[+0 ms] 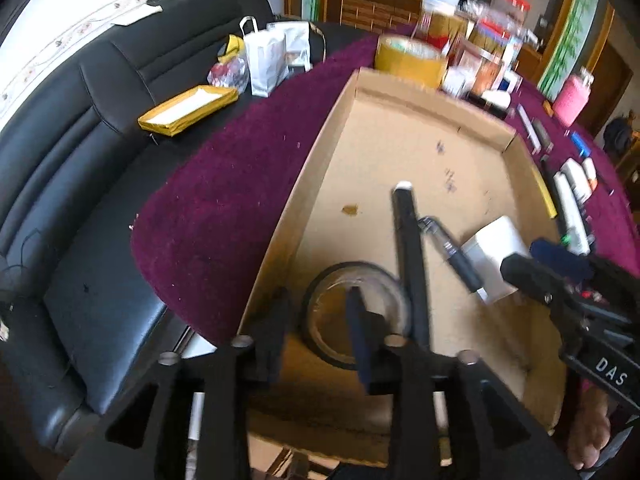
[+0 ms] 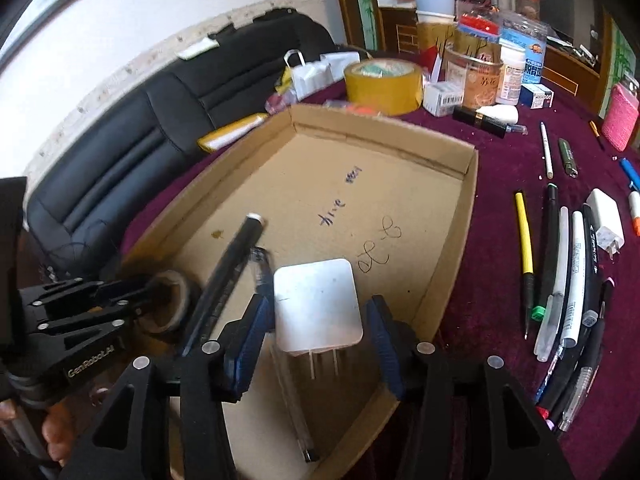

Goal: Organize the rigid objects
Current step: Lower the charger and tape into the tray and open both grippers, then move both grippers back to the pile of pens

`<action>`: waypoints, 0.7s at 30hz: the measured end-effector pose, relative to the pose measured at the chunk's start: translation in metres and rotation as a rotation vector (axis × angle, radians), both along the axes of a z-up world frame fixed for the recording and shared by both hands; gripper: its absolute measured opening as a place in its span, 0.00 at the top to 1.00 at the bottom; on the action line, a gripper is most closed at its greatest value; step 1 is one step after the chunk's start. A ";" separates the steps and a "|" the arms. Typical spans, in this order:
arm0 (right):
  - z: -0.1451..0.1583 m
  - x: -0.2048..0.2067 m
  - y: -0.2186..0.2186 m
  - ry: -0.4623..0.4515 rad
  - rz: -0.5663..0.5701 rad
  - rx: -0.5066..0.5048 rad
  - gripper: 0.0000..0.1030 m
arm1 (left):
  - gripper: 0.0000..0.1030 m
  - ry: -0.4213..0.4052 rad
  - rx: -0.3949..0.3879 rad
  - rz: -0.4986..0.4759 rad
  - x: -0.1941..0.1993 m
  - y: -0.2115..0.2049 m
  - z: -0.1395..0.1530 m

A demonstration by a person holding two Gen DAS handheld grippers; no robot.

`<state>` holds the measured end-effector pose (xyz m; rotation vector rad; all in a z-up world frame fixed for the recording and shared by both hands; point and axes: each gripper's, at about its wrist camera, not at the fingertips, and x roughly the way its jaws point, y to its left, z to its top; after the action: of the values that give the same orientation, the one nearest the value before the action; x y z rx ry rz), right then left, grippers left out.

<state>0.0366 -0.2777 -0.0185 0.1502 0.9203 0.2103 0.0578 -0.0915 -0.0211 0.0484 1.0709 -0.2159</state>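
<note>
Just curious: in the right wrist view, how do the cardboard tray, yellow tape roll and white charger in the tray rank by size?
Largest to smallest:
1. cardboard tray
2. yellow tape roll
3. white charger
The last two are unsure: the charger is nearer.

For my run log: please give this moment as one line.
left fingers: open over tape | right fingers: open around charger | both in box

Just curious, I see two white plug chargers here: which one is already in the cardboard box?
The larger white charger, lying between the right gripper pads inside the cardboard box. The smaller charger lies outside on the purple cloth, beside the pens.
</note>
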 end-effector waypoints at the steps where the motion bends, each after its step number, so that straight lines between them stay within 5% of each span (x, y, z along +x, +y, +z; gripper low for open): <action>1: 0.003 -0.004 -0.003 -0.011 0.000 0.024 0.45 | 0.58 -0.015 -0.017 -0.005 -0.003 -0.001 0.005; 7: 0.020 -0.051 -0.030 -0.113 -0.011 0.156 0.30 | 0.33 -0.136 -0.129 -0.065 -0.030 -0.026 0.033; 13: 0.016 -0.115 -0.076 -0.201 -0.120 0.269 0.20 | 0.24 -0.129 -0.226 -0.224 -0.053 -0.088 0.037; 21: -0.010 -0.165 -0.150 -0.152 -0.354 0.377 0.23 | 0.24 -0.102 -0.190 -0.406 -0.080 -0.164 0.031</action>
<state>-0.1280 -0.4280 -0.0285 0.6325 0.6822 0.0626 -0.0223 -0.2558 0.0104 0.1050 0.9268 -0.6732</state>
